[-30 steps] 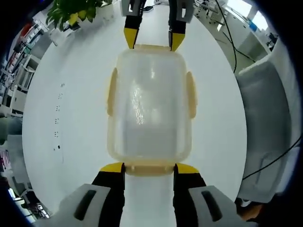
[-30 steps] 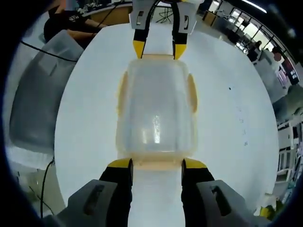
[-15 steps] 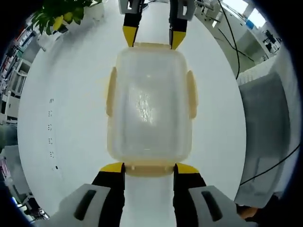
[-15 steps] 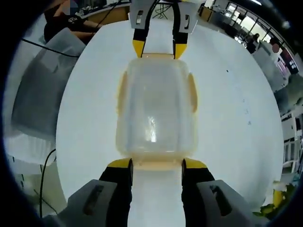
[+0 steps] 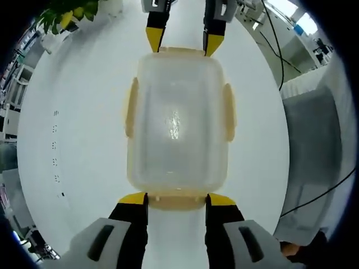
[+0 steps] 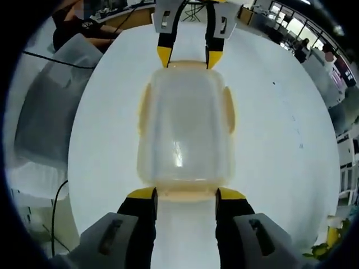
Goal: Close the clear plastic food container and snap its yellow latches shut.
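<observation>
A clear plastic container [image 5: 176,117] with its lid on lies lengthwise on the white table. Pale yellow latches [image 5: 130,106] sit on its long sides, folded against the walls. My left gripper [image 5: 177,199] grips the near end, its yellow-tipped jaws closed against the end latch [image 5: 176,202]. My right gripper [image 5: 182,42] holds the far end the same way. In the right gripper view the container [image 6: 185,129] runs away from my right gripper [image 6: 185,194], which clamps its near end latch [image 6: 185,196], and my left gripper [image 6: 188,56] is at the far end.
The round white table [image 5: 73,112] spreads around the container. A green plant [image 5: 61,14] stands at its far left edge. A grey padded chair [image 5: 314,140] and cables lie to the right. A person [image 6: 78,31] sits beyond the table.
The background has slid a little in both views as the cameras moved. The container stays in the same place between both pairs of jaws.
</observation>
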